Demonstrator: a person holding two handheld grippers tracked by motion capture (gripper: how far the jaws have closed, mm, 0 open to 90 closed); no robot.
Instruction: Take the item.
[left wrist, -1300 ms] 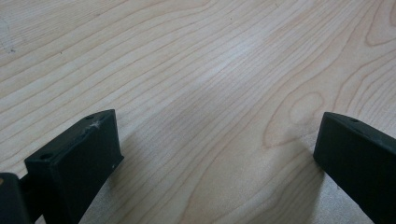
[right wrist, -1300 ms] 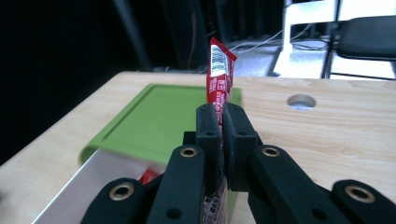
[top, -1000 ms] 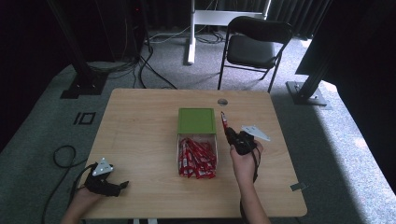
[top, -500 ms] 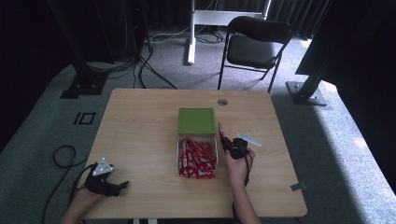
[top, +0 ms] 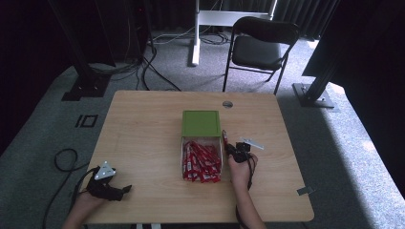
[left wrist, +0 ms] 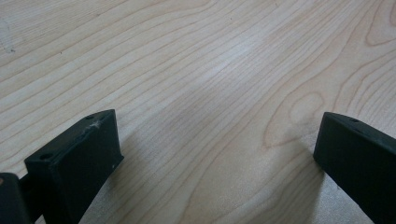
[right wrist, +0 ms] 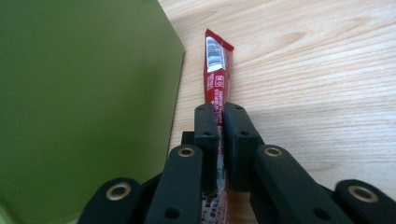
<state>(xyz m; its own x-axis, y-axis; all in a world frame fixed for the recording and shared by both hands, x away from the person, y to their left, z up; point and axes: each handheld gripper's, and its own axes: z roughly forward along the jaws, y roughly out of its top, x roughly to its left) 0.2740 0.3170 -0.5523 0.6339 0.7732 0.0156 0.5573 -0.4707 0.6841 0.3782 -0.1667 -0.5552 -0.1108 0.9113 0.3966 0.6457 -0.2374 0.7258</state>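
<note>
A clear box (top: 182,157) full of several red stick packets (top: 200,160) sits mid-table, its green lid (top: 200,123) hinged back behind it. My right gripper (top: 228,144) hovers at the box's right edge, shut on one red packet (top: 224,137) that points away from me. In the right gripper view the packet (right wrist: 215,77) sticks out beyond the closed jaws, with the green lid (right wrist: 84,102) at the left. My left gripper (top: 123,189) rests near the table's front left corner, open, and its view has bare wood between the two fingers (left wrist: 77,161).
The wooden table (top: 143,129) has a round cable hole (top: 227,104) at the back. A folding chair (top: 260,45) stands behind the table, with cables and stand feet on the carpet. A grey clip (top: 305,191) sits at the table's right front edge.
My right gripper has carried the red packet leftward, from right of the box toward the box's right edge. The left gripper has stayed put.
</note>
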